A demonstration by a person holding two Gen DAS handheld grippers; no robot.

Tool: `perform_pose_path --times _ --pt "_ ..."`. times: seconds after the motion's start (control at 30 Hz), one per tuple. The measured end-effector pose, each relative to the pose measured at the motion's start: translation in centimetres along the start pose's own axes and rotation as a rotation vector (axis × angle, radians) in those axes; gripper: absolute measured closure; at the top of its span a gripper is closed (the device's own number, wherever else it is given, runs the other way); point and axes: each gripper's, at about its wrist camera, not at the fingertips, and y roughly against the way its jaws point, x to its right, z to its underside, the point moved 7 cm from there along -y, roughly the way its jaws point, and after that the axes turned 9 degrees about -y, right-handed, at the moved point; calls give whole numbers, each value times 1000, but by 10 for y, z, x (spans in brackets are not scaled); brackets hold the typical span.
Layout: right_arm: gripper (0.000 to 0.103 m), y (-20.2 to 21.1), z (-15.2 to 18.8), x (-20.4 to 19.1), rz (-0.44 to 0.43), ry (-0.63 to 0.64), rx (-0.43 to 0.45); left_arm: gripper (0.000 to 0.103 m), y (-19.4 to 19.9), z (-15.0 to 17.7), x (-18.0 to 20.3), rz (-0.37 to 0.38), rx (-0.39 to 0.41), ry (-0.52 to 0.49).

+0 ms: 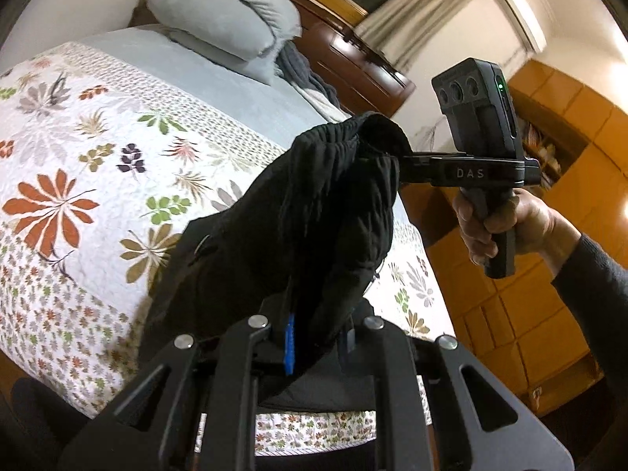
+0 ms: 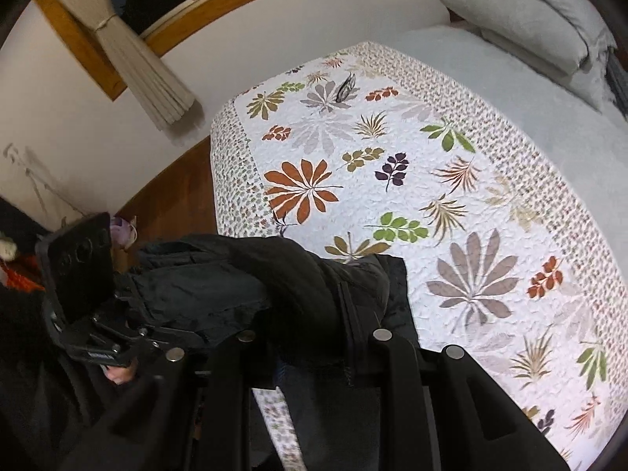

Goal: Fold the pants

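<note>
— While I hold the black pants (image 1: 314, 212) off the floral quilt (image 1: 78, 180), bunched between both tools at the centre of the left view, how far along would you say we are?

— Barely begun, I judge; no flat fold shows.

— My left gripper (image 1: 314, 337), bottom centre, is clamped on one end of the fabric. My right gripper (image 1: 396, 161), centre right, pinches the ribbed waistband.

— So what's left?

— Nearly everything: spread them on the quilt, align the legs, fold.

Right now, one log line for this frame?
phase: lifting | left gripper: shut on black pants | right gripper: shut on pants | pants: held above floral quilt
</note>
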Motion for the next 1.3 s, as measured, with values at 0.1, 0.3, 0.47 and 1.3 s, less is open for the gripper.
perform_pose_path --times 0.1,0.3,0.47,1.3 --pt "80 6 19 9 16 39 29 90 -14 9 16 11 -32 -35" --pt "81 11 55 25 62 128 50 90 -40 27 34 29 -94 -79" --pt "81 11 78 39 77 121 22 90 -59 40 43 18 -155 -114" --pt "81 27 139 84 133 188 5 90 -115 71 95 -1 -291 -242"
